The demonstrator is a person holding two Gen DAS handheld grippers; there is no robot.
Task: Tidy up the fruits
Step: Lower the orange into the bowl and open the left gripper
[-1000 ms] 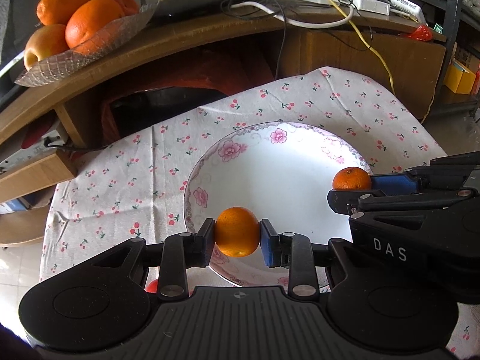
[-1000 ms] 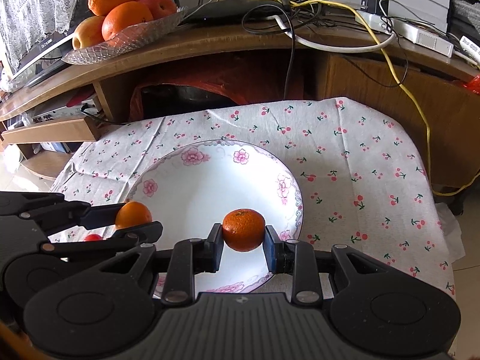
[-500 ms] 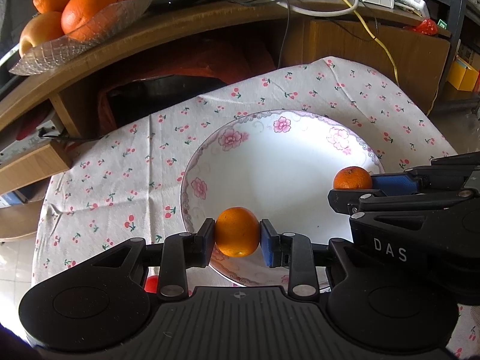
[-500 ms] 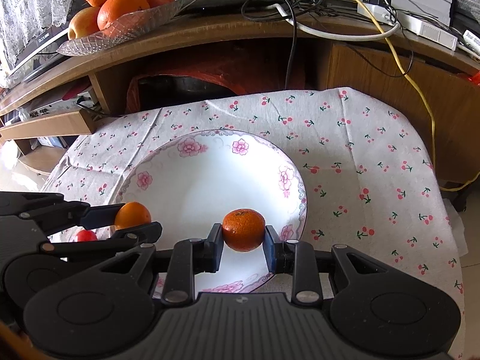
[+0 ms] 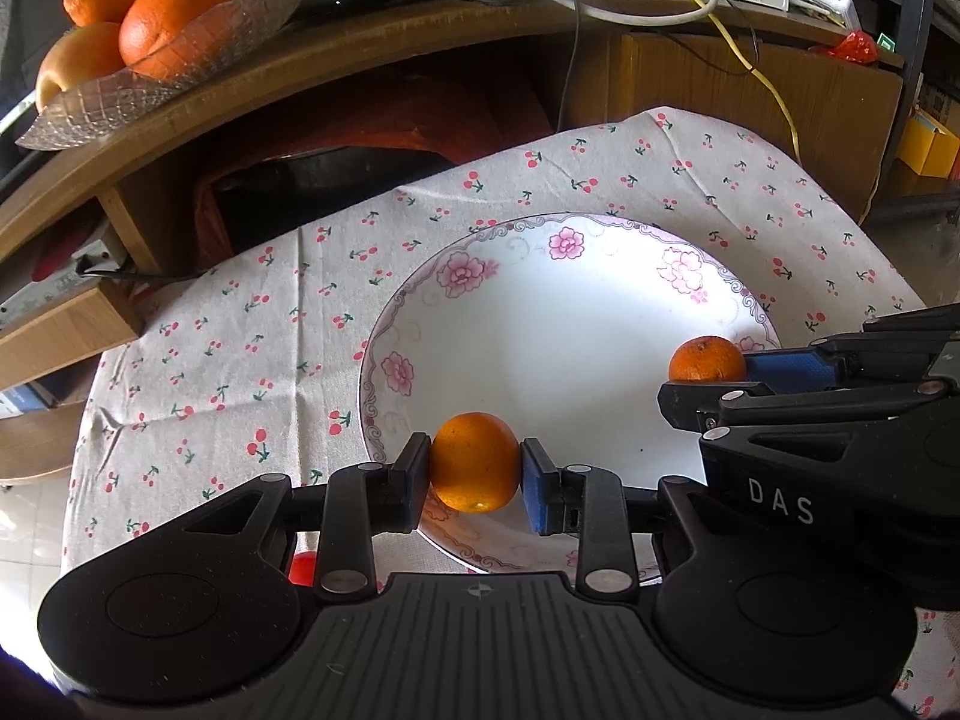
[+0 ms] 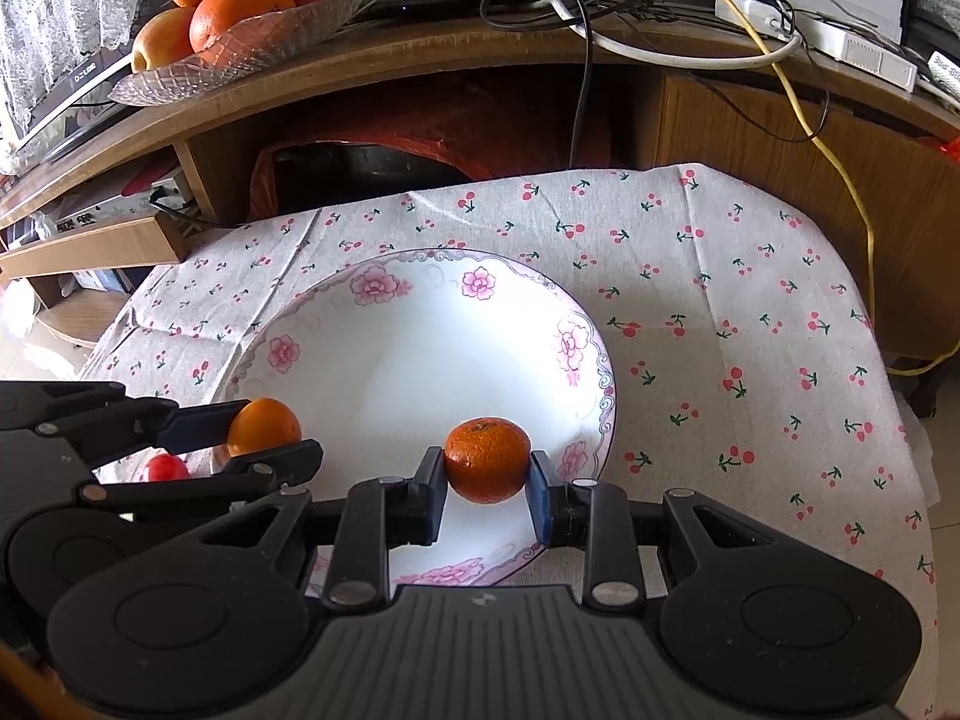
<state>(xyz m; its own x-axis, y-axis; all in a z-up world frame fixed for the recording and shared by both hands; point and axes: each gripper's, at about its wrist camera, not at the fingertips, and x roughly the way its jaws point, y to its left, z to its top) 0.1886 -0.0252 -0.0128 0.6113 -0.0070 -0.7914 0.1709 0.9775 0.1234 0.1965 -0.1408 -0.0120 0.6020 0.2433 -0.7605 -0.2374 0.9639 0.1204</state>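
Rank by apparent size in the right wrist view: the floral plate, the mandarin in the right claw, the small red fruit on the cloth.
1. floral plate
2. mandarin, though nearness to the camera enlarges it
3. small red fruit, partly hidden

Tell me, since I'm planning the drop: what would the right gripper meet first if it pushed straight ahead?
Probably the white floral plate: the right gripper, shut on a mandarin, points across its near rim toward the bowl. Height above it is unclear.

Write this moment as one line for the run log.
left gripper: shut on orange | right gripper: shut on mandarin | both above plate | plate: empty
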